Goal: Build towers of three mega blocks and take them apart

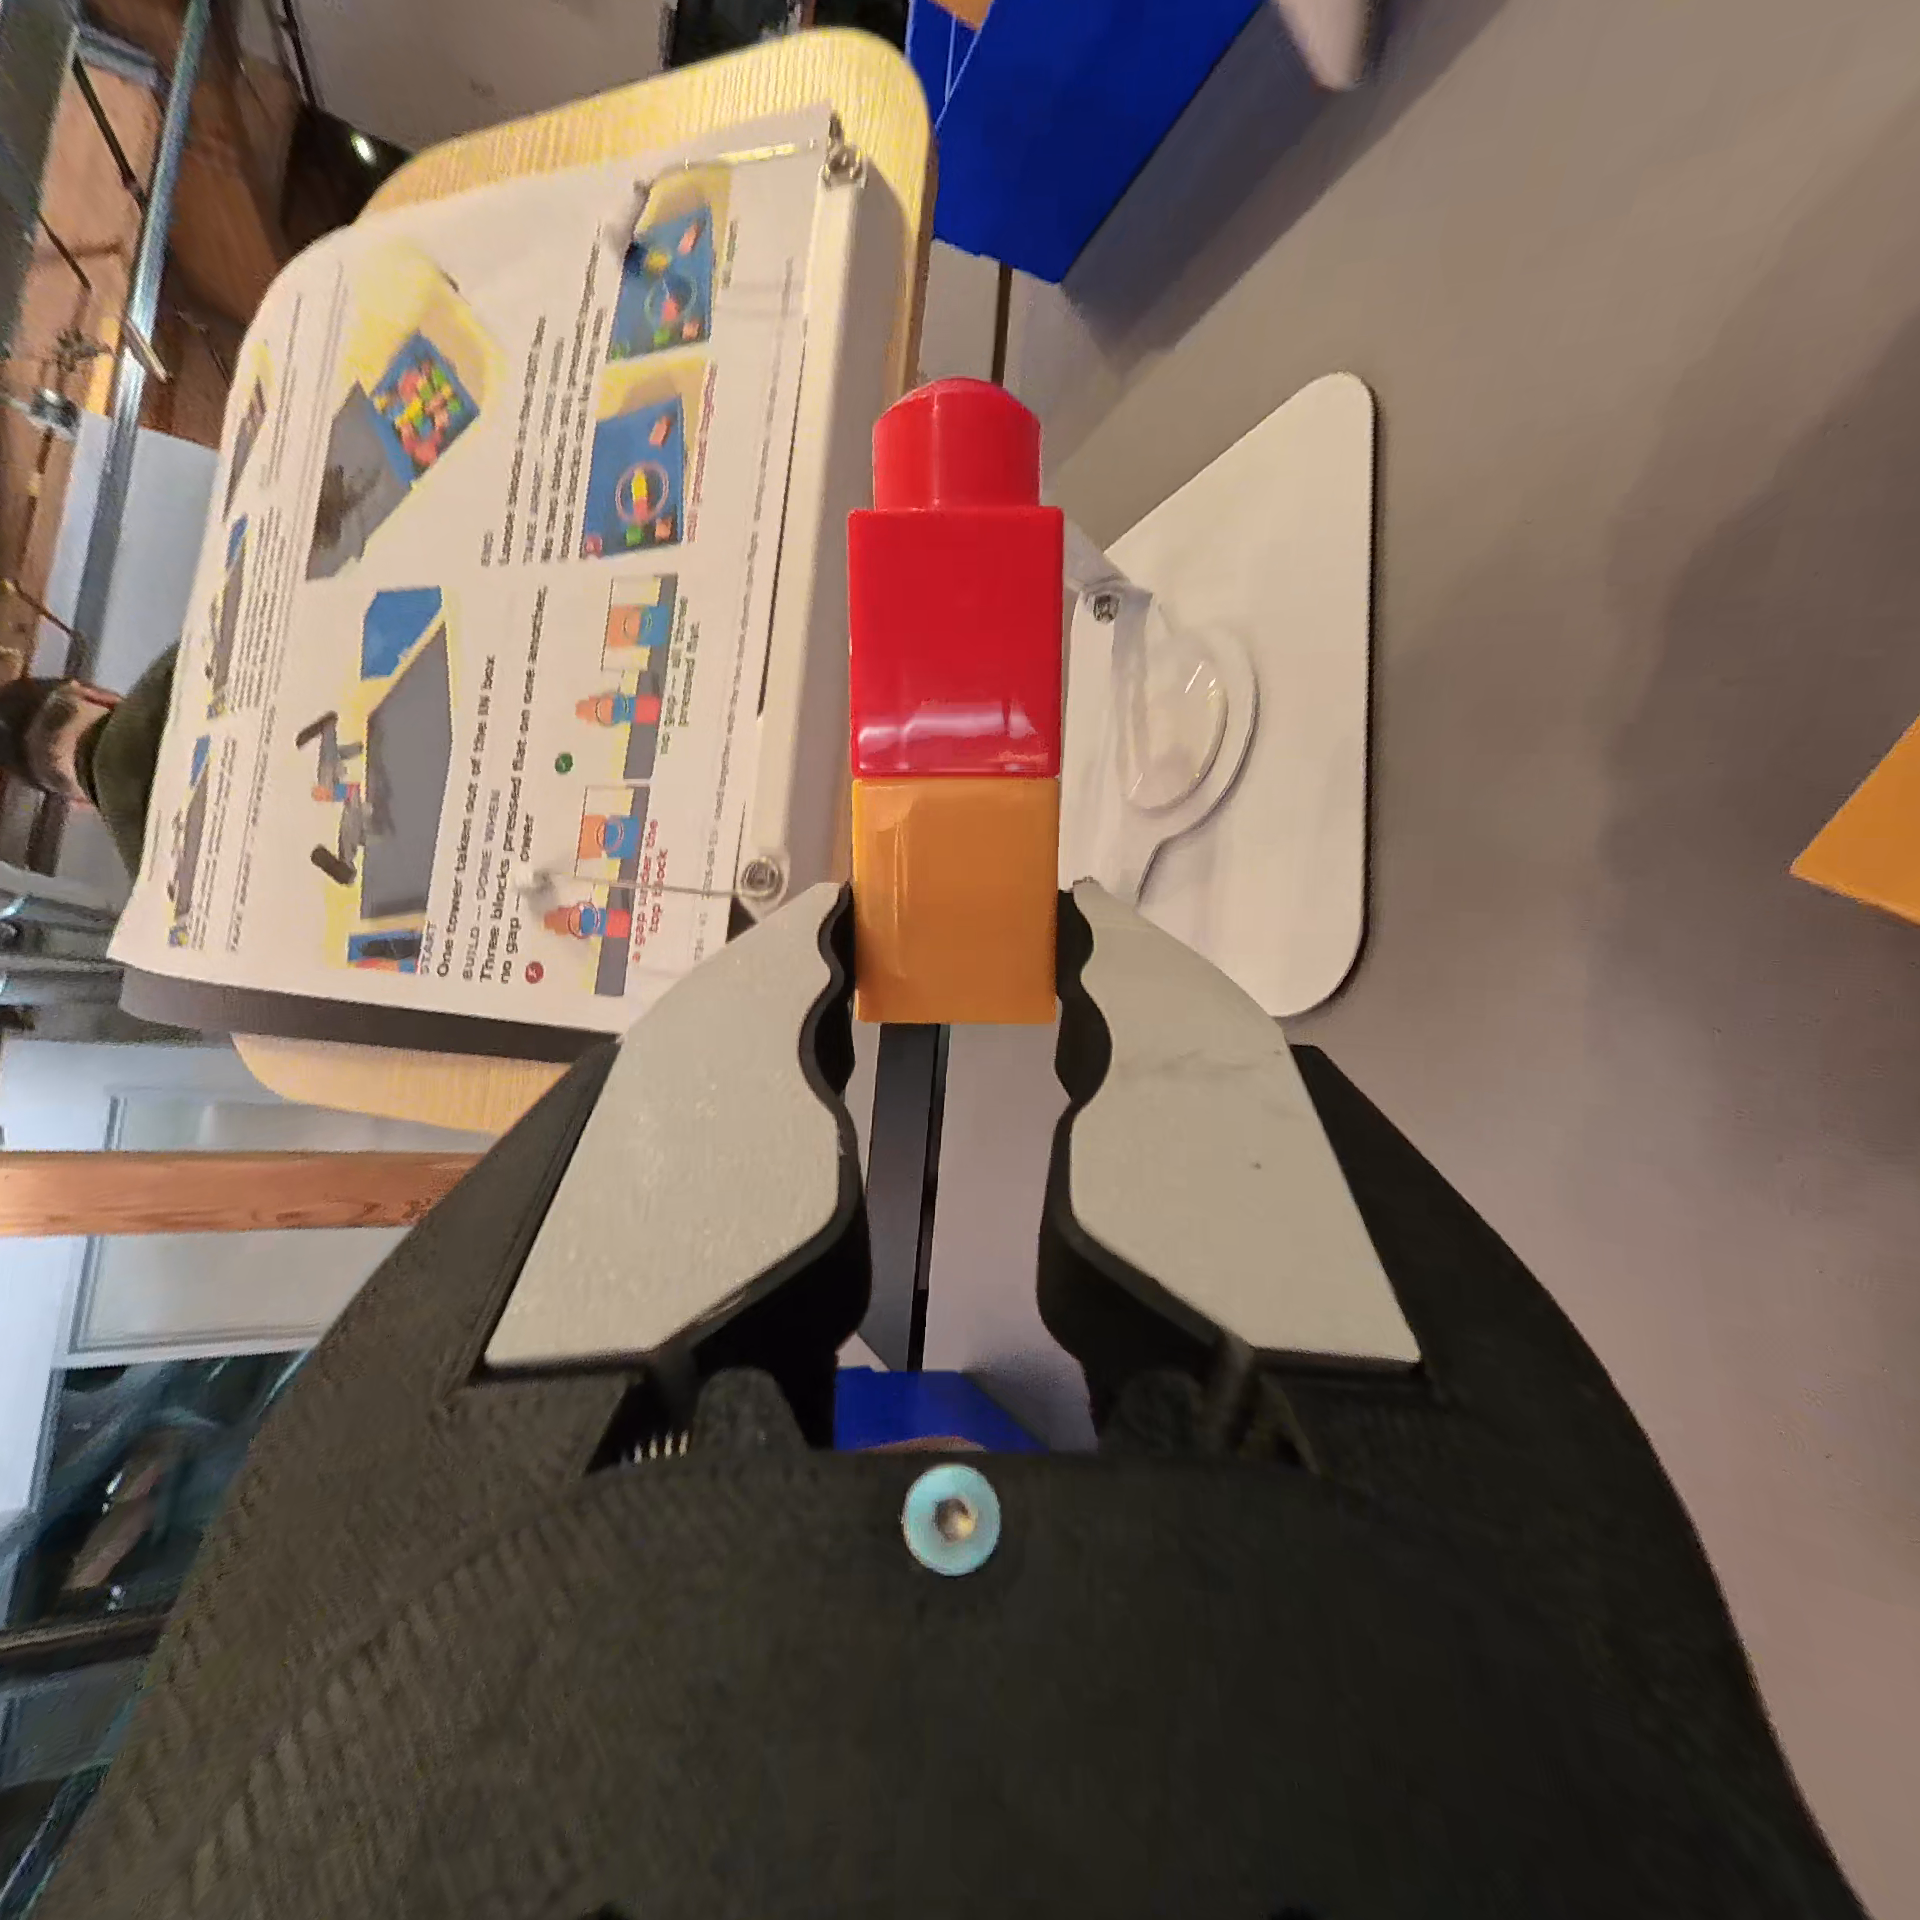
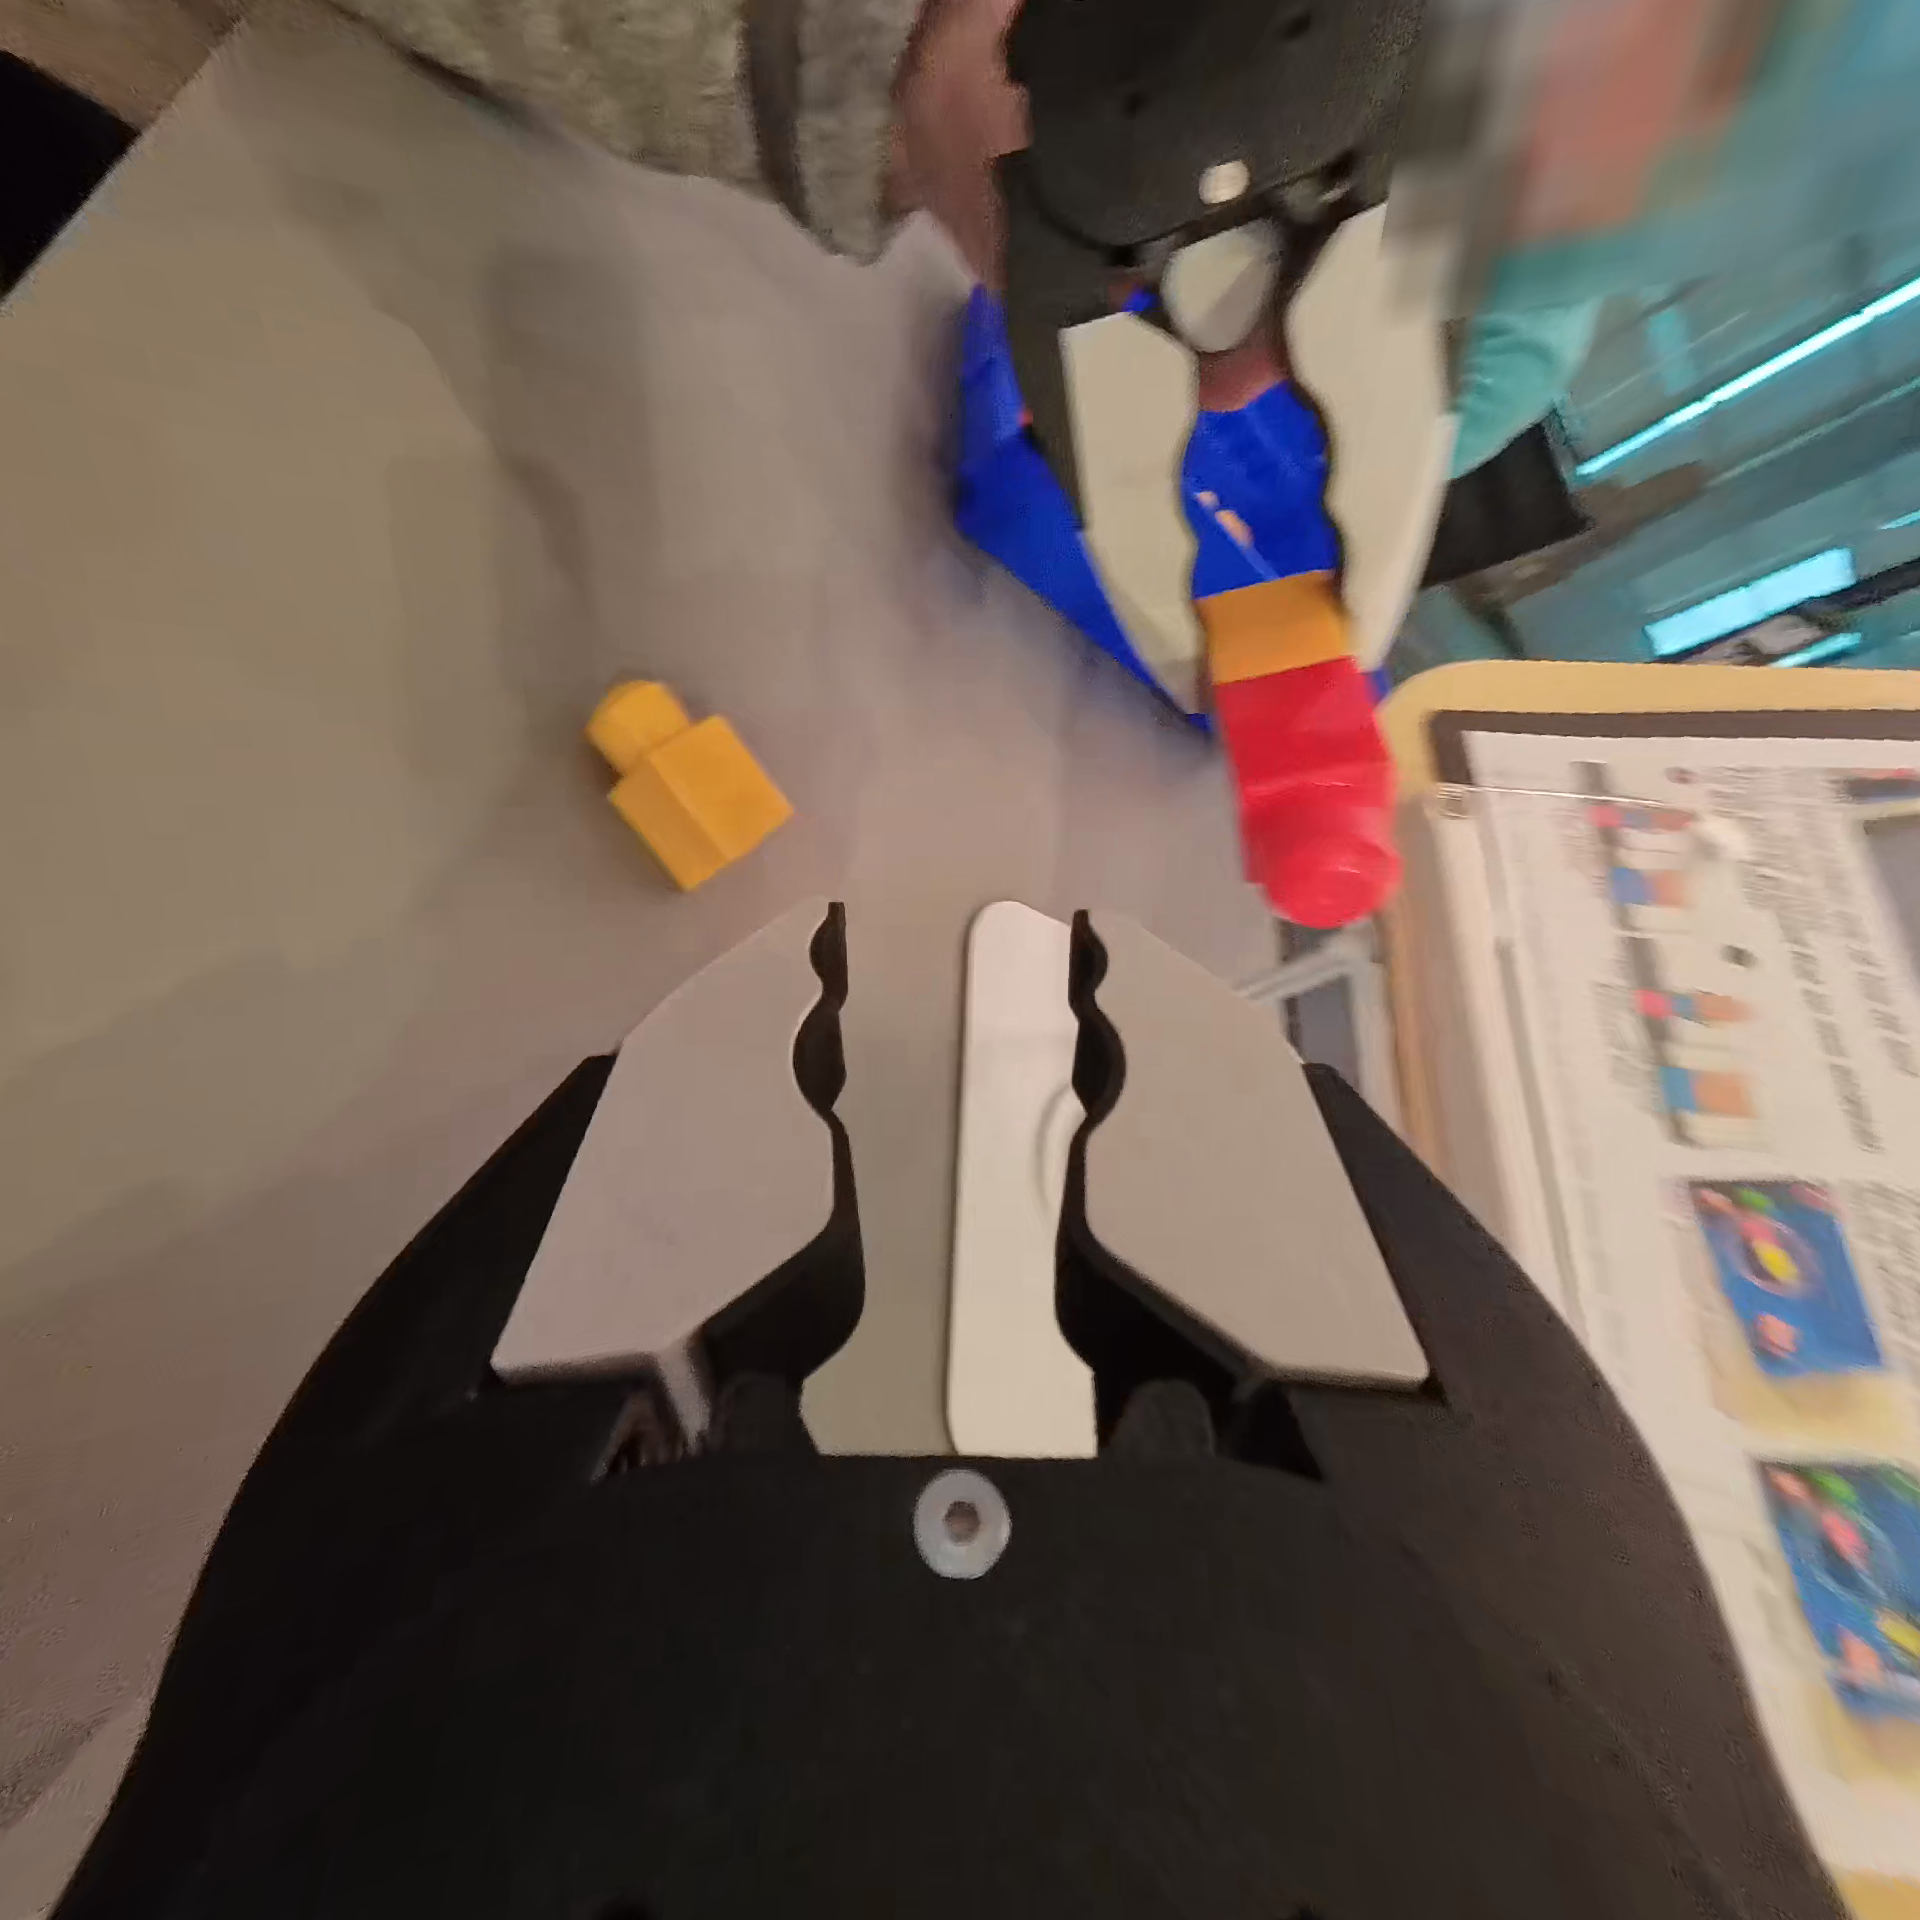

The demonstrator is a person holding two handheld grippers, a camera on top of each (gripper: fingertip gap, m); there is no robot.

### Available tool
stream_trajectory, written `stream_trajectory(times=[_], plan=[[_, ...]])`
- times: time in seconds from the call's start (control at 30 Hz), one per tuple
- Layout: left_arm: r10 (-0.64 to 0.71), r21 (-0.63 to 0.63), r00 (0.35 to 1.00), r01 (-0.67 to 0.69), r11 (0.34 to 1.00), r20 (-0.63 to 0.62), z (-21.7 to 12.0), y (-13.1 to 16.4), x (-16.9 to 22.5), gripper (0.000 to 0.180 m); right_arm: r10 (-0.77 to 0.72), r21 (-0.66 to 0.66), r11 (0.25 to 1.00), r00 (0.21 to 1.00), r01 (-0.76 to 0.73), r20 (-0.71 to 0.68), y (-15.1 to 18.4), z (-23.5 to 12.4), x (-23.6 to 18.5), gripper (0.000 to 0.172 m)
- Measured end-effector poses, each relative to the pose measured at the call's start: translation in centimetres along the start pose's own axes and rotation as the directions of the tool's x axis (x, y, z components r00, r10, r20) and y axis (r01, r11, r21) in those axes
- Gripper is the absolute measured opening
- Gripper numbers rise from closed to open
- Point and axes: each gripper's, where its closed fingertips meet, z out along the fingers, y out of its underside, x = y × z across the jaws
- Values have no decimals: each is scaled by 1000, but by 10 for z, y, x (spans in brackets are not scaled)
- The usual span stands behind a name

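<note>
1. Dead centre of the left wrist view, the left gripper point(image 1: 956, 935) has its pads clamped on both sides of the orange block point(image 1: 954, 902), and the red block point(image 1: 954, 639) sits seated on top with no gap at the seam.
2. That is two blocks joined and held up off the grey table point(image 2: 312, 520). Whether this tower is going up or coming apart cannot be read from one moment.
3. Left of centre in the right wrist view lies a single yellow block point(image 2: 686, 784), on its side and well apart from the pair.
4. Lower middle of that view, the right gripper point(image 2: 956, 925) stands parted with nothing between its fingers (only table and a white card point(image 2: 1003, 1195) show through).
5. The count: one red, one orange, one yellow, so three blocks in plain sight, and two grippers.
6. My read is that either the yellow gets added, or red and orange are yet to be split.
7. A blue bin point(image 2: 1039, 520) sits behind the left gripper, upper middle, and an instruction sheet point(image 2: 1662, 1143) fills the right edge.
</note>
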Motion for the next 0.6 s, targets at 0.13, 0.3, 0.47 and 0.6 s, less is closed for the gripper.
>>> stream_trajectory(times=[0.13, 0.3, 0.47, 0.6], plan=[[-19, -4, 1000, 19, 1000, -7, 1, 4, -1, 36, 44, -27, 999, 984, -40, 170, -4, 30, -33, 41], [-28, -4, 999, 28, 1000, -19, 3, 5, 1, 36, 75, -40, 997, 972, -67, 221, -14, 60, -52, 35], [-36, -8, 999, 36, 999, -23, 4, 7, 1, 36, 129, -48, 991, 968, -121, 216, -19, 74, -55, 32], [-46, -7, 998, 46, 999, -33, 6, 8, 3, 36, 181, -66, 983, 949, -170, 257, -20, 82, -62, 35]])
